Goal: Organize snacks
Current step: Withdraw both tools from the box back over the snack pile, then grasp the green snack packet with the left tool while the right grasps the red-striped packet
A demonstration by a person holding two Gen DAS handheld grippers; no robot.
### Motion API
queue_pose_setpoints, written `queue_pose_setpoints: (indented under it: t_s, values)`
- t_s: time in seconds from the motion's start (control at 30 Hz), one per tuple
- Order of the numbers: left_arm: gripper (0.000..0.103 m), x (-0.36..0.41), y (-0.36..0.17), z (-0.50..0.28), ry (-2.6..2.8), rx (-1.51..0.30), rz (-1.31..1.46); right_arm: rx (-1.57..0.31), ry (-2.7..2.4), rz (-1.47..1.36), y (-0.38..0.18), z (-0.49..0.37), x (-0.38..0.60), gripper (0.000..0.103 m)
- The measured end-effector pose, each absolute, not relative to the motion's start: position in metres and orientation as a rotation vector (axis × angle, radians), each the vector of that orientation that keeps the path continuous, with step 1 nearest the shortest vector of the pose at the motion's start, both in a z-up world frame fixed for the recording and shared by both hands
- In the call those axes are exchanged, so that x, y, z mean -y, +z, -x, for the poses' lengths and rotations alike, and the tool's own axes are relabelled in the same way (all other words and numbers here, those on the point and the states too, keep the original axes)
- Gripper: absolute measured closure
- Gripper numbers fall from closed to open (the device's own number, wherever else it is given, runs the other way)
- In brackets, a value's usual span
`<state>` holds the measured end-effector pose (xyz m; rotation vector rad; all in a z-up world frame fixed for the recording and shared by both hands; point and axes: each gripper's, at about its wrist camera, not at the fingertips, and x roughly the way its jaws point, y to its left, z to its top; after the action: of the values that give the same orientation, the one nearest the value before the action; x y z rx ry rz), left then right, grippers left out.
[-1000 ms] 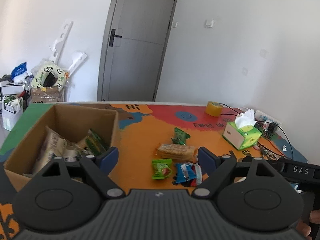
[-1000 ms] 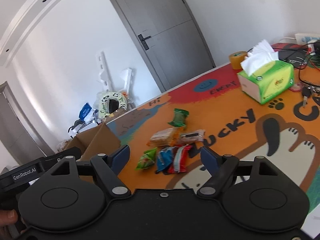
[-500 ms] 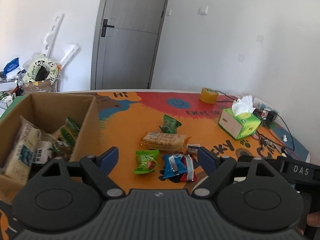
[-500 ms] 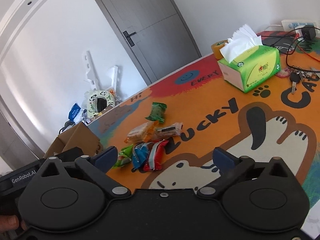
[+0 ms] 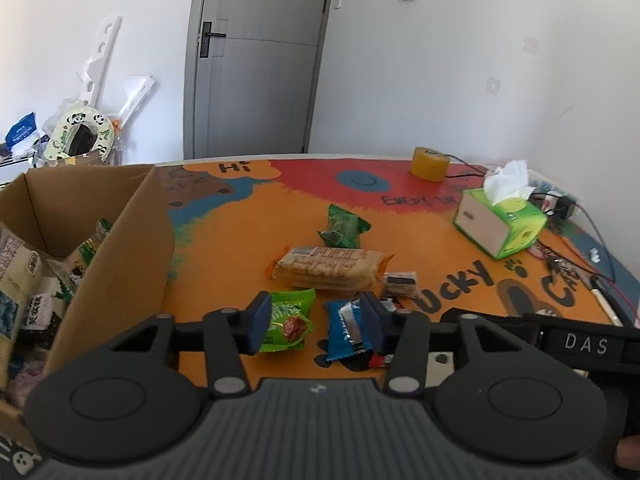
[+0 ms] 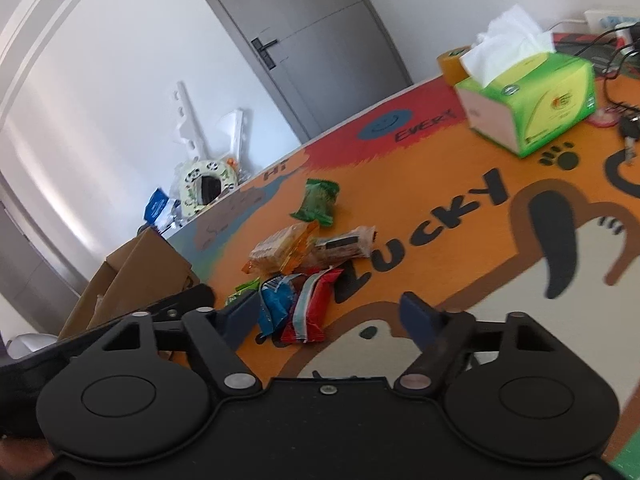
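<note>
Loose snacks lie on the orange mat: a bright green packet (image 5: 289, 320), a blue packet (image 5: 347, 330), a red packet (image 6: 310, 312), a long cracker pack (image 5: 326, 267), a small brown bar (image 5: 400, 283) and a dark green packet (image 5: 341, 227). A cardboard box (image 5: 120, 248) at left holds several packets. My left gripper (image 5: 316, 322) is open, low over the green and blue packets, jaws either side of them. My right gripper (image 6: 334, 316) is open and empty, just before the blue packet (image 6: 274, 308) and the red one.
A green tissue box (image 5: 500, 224) stands at the right, with a yellow tape roll (image 5: 430, 164) behind it. Cables and keys (image 5: 560, 264) lie along the right edge. A grey door (image 5: 256, 60) and clutter (image 5: 80, 136) are behind the table.
Both grippers moved forward and down toward the snack pile. The left jaws have narrowed and now flank the green and blue packets. The box has slid left in the left view.
</note>
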<state>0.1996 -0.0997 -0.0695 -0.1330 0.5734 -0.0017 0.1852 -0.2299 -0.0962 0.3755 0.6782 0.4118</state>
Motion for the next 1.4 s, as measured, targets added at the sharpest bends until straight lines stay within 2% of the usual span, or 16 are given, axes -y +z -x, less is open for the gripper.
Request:
queue_pose_setpoints:
  t_s: [0.13, 0.33, 0.6, 0.77, 0.87, 1.4]
  values:
    - [0.062, 0.098, -0.078, -0.210, 0.024, -0.591, 0.140, -0.698, 0.440, -0.362, -0.100, -0.196, 0.219, 0.044]
    - [0.063, 0.094, -0.092, -0.226, 0.063, -0.619, 0.148, -0.730, 0.451, -0.358, -0.108, -0.211, 0.210, 0.055]
    - [0.063, 0.087, -0.111, -0.239, 0.083, -0.663, 0.157, -0.738, 0.447, -0.317, -0.112, -0.224, 0.195, 0.057]
    - [0.070, 0.086, -0.112, -0.237, 0.081, -0.650, 0.154, -0.729, 0.437, -0.272, -0.112, -0.223, 0.184, 0.060]
    - [0.072, 0.086, -0.111, -0.233, 0.067, -0.648, 0.159, -0.729, 0.431, -0.251, -0.113, -0.219, 0.182, 0.078]
    - [0.075, 0.091, -0.083, -0.193, -0.005, -0.580, 0.196, -0.639, 0.430, -0.320, -0.090, -0.175, 0.204, 0.081]
